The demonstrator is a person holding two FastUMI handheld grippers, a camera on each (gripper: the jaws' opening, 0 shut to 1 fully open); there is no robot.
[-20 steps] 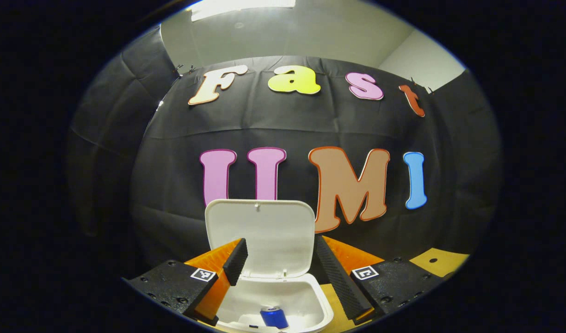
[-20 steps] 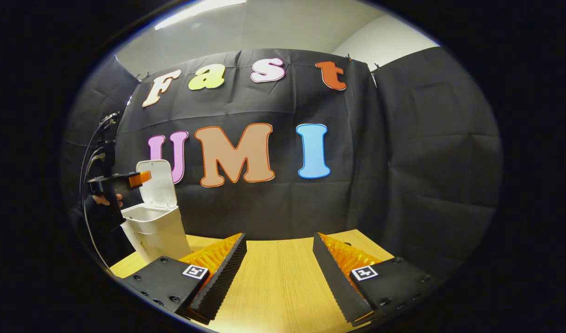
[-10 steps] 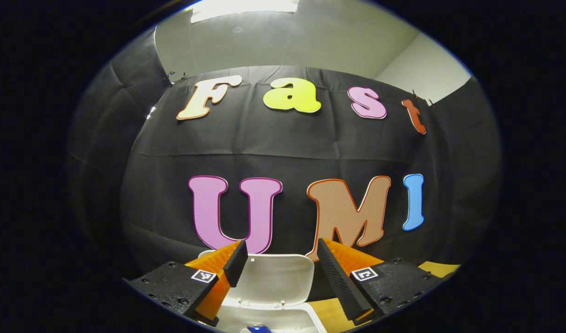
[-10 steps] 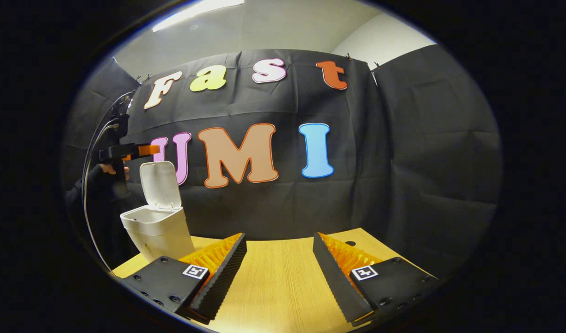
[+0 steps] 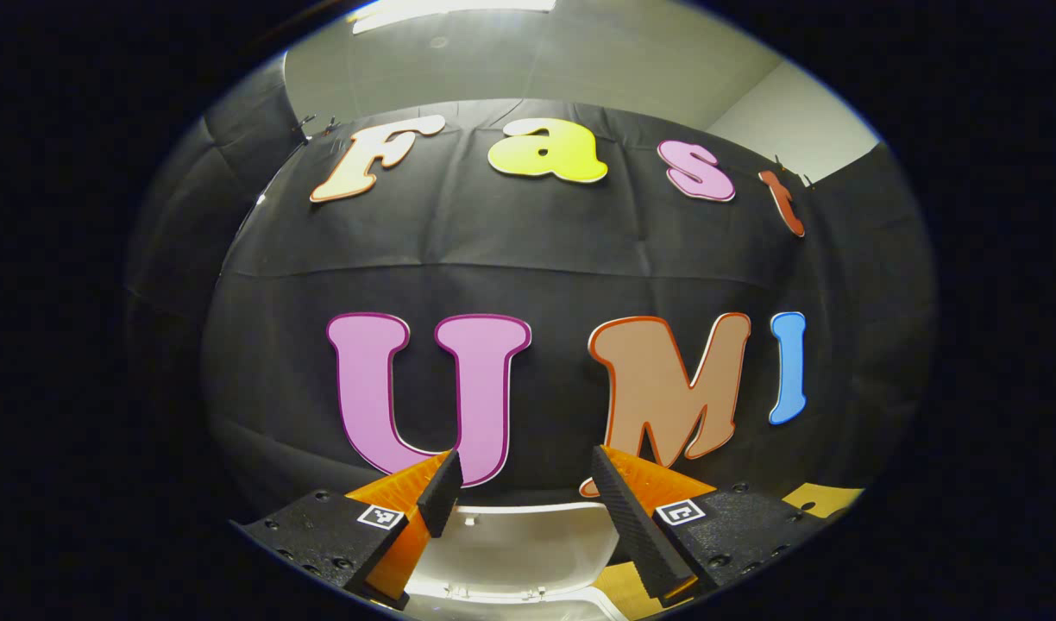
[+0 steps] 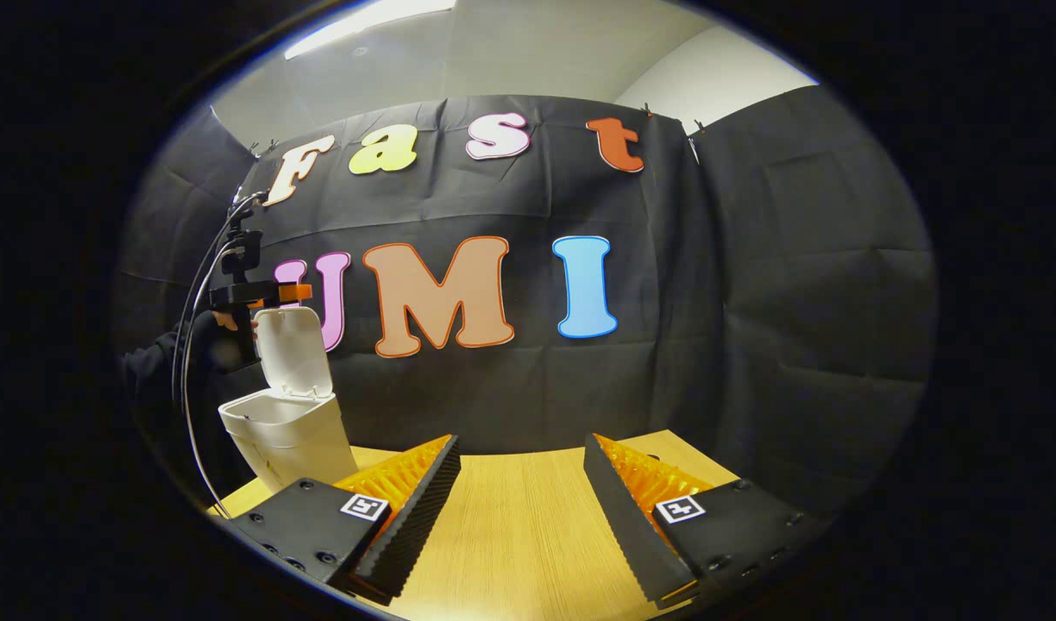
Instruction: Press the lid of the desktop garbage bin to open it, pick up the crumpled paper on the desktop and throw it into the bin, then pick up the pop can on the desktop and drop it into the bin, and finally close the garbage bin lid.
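The white desktop bin (image 6: 288,435) stands at the table's left with its lid (image 6: 296,349) raised upright. In the right gripper view, my left gripper (image 6: 291,294) hovers level at the lid's top edge, held by a hand in a dark sleeve. In the left gripper view, the lid (image 5: 511,548) shows low between and below the fingers, and my left gripper (image 5: 521,473) is open with nothing between them. My right gripper (image 6: 521,454) is open and empty, low over the wooden table (image 6: 511,543), well to the right of the bin.
Cables (image 6: 202,285) hang from the left gripper's handle down past the bin. The black cloth wall stands close behind the bin. A corner of the table (image 5: 817,498) shows at the right of the left gripper view.
My left gripper has risen from over the bin's mouth to the lid's top edge; the bin's inside and the blue can have slid out of its view. The right gripper has barely moved.
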